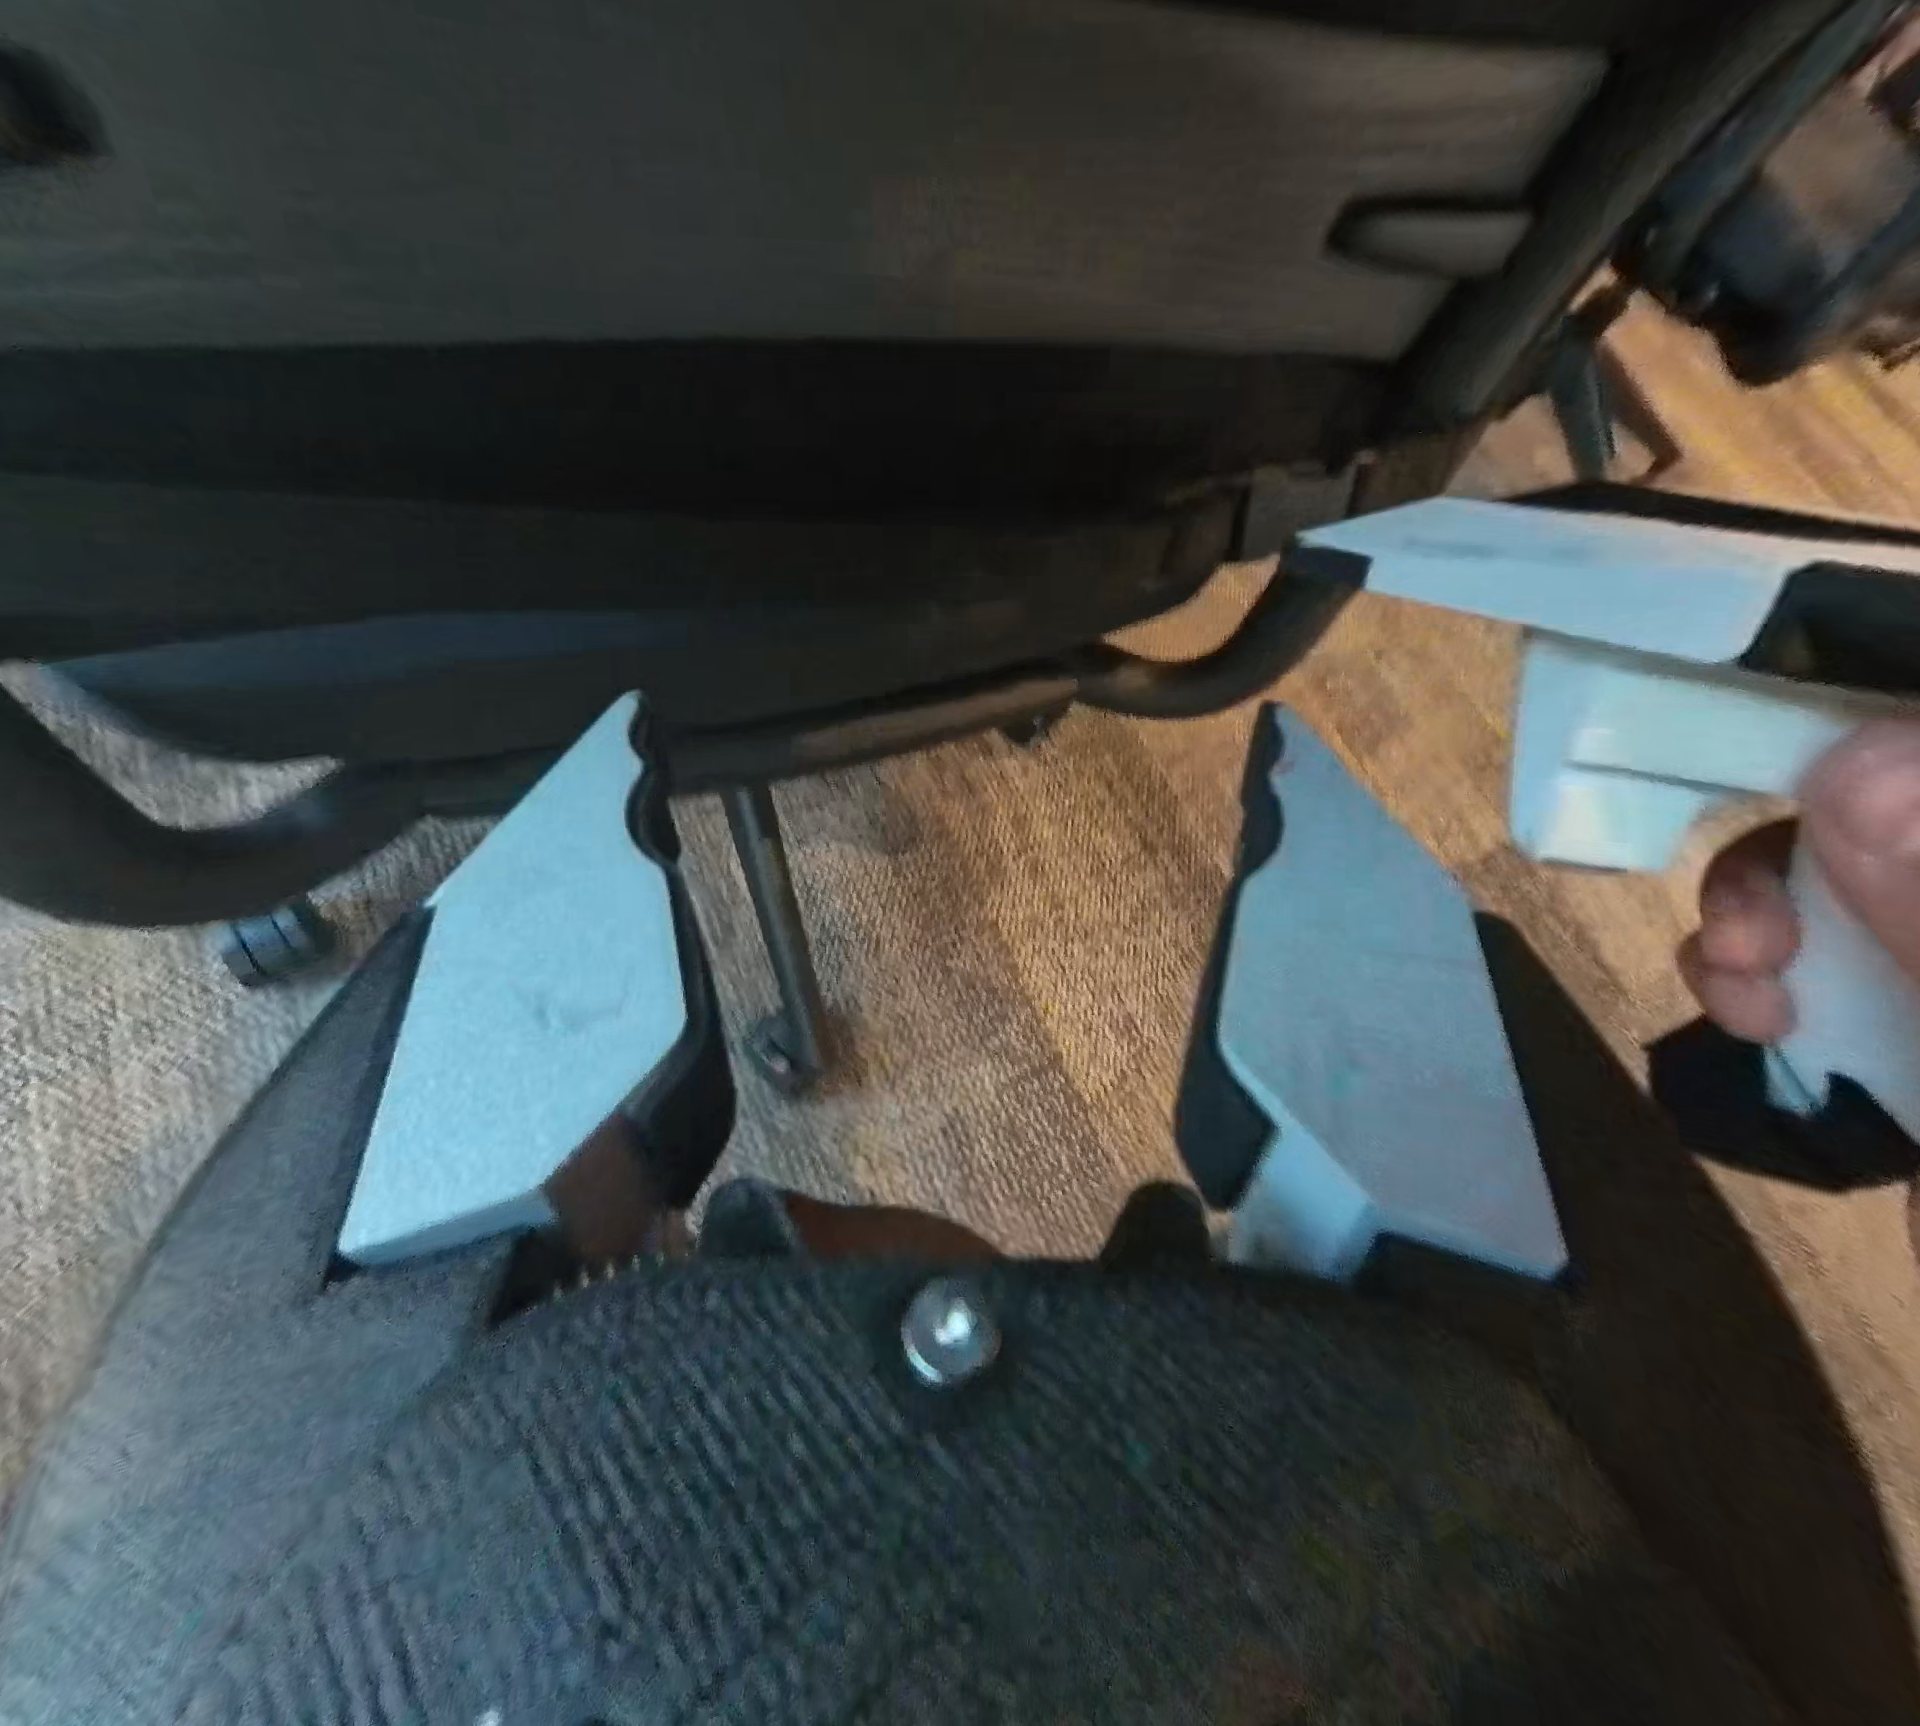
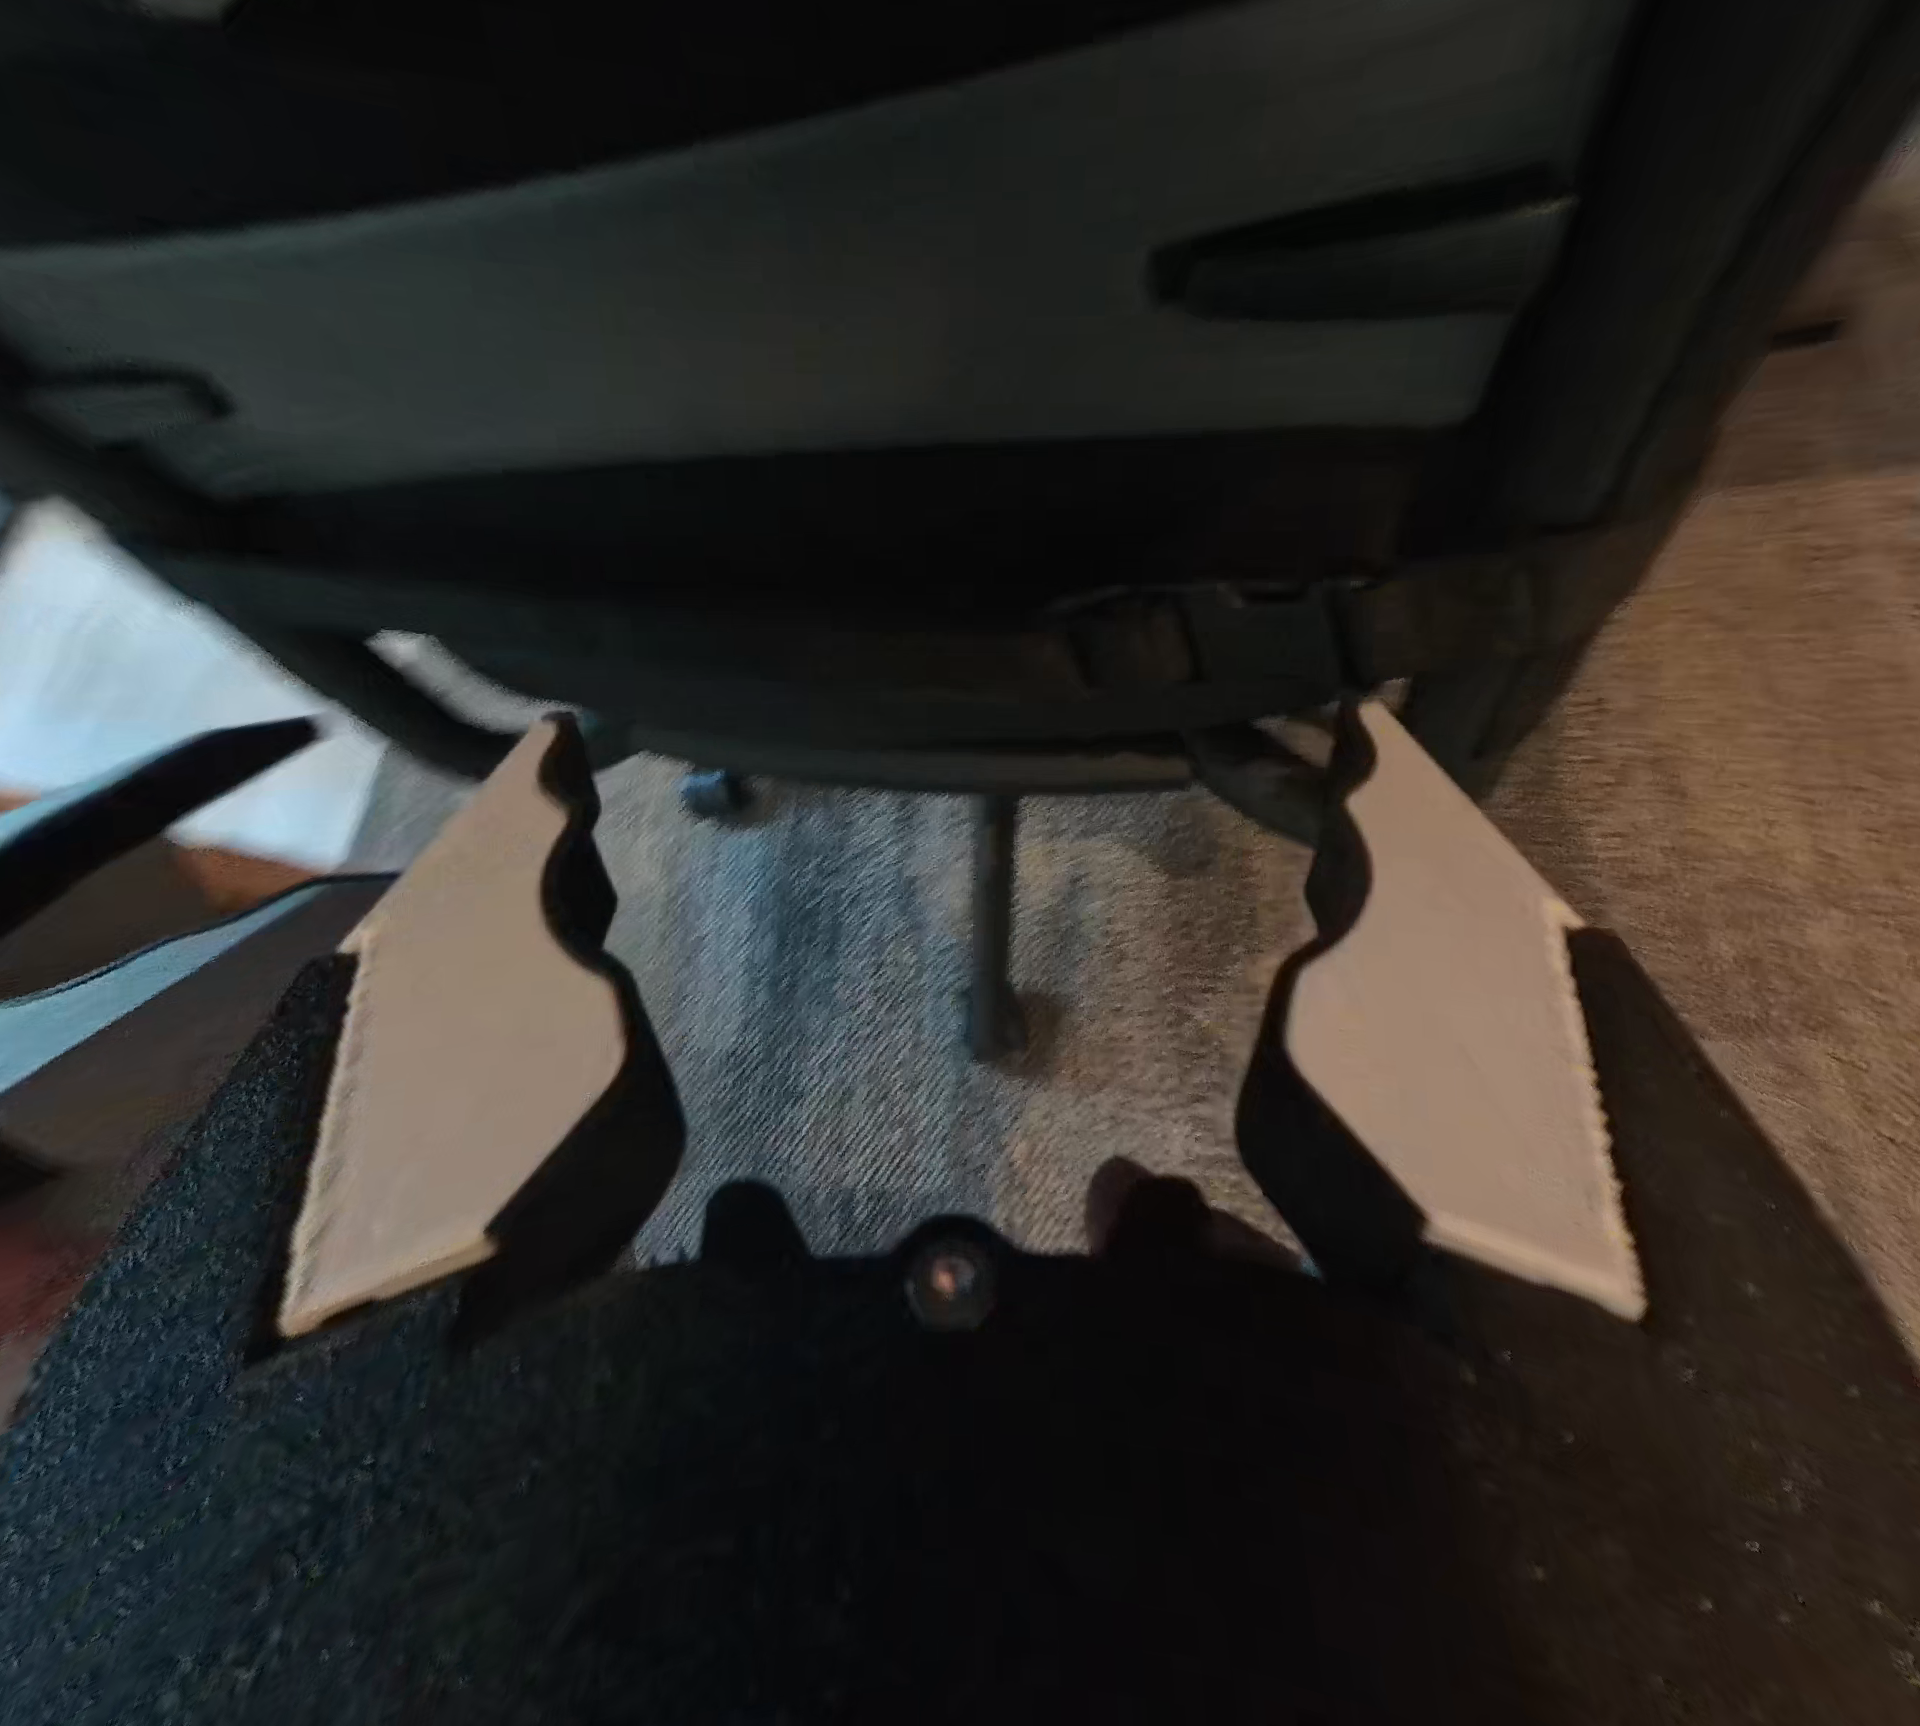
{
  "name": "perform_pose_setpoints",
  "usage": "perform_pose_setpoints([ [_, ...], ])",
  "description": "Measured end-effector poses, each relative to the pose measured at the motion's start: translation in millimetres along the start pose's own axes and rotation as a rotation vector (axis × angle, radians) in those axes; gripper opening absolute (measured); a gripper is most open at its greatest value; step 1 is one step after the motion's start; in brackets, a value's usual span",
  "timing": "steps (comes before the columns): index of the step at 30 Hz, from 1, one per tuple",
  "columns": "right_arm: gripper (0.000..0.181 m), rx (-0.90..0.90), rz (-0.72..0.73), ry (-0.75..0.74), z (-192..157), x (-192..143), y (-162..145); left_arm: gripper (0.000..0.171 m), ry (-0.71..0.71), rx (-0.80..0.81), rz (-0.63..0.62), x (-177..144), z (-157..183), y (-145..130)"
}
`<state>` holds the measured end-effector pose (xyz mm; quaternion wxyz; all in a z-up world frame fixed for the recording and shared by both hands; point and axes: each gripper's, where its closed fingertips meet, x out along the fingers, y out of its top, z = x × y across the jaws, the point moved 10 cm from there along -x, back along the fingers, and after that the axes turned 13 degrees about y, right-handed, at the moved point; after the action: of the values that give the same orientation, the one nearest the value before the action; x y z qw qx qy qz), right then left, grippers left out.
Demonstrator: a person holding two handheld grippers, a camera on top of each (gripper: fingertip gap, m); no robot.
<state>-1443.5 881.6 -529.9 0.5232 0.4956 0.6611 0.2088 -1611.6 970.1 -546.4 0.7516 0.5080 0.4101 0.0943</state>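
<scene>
A large black object with a grey padded panel point(image 1: 727, 201), bag-like or seat-like, fills the upper half of both views point(image 2: 831, 294). A black strap with a buckle point(image 1: 1247, 523) runs along its lower edge and shows in the right wrist view too point(image 2: 1216, 637). My left gripper point(image 1: 956, 720) is open and empty, its fingertips just under that lower edge. My right gripper point(image 2: 961, 720) is open and empty, also close under the edge. It also shows in the left wrist view point(image 1: 1558, 596), held by a hand point(image 1: 1829, 845), tip near the buckle.
Grey-brown carpet point(image 1: 987, 949) lies below. A thin dark metal leg point(image 1: 774, 928) stands on it between the left fingers and shows between the right fingers point(image 2: 997, 928). A small dark caster point(image 1: 275, 933) sits at the left. Dark chair parts point(image 1: 1766, 263) stand at the upper right.
</scene>
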Motion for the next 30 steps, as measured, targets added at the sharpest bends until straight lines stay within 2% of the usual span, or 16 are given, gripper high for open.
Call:
perform_pose_setpoints([
  [1,0.135,-0.010,0.019,-0.095,-4,-1,4,0.107,0.021,0.029,0.024,-1,-6,8],
  [3,0.136,-0.025,0.019,-0.220,-12,-3,9,0.090,0.152,0.087,0.004,1,-17,18],
  [4,0.136,-0.016,0.012,-0.247,-17,-4,9,0.093,0.205,0.104,-0.035,3,-19,19],
  [5,0.136,-0.006,0.007,-0.254,-24,-6,10,0.104,0.227,0.113,-0.063,2,-20,20],
  [12,0.137,-0.075,-0.004,-0.241,-68,-30,22,0.097,0.217,0.134,-0.051,-23,-13,30],
  [20,0.137,-0.118,0.038,-0.253,-91,-55,50,0.099,0.139,0.188,0.042,-40,9,74],
  [23,0.137,-0.099,0.036,-0.260,-90,-64,47,0.098,0.107,0.230,0.057,-42,22,79],
  [30,0.137,0.003,0.040,-0.278,-86,-95,28,0.099,0.051,0.307,0.048,-58,42,70],
])
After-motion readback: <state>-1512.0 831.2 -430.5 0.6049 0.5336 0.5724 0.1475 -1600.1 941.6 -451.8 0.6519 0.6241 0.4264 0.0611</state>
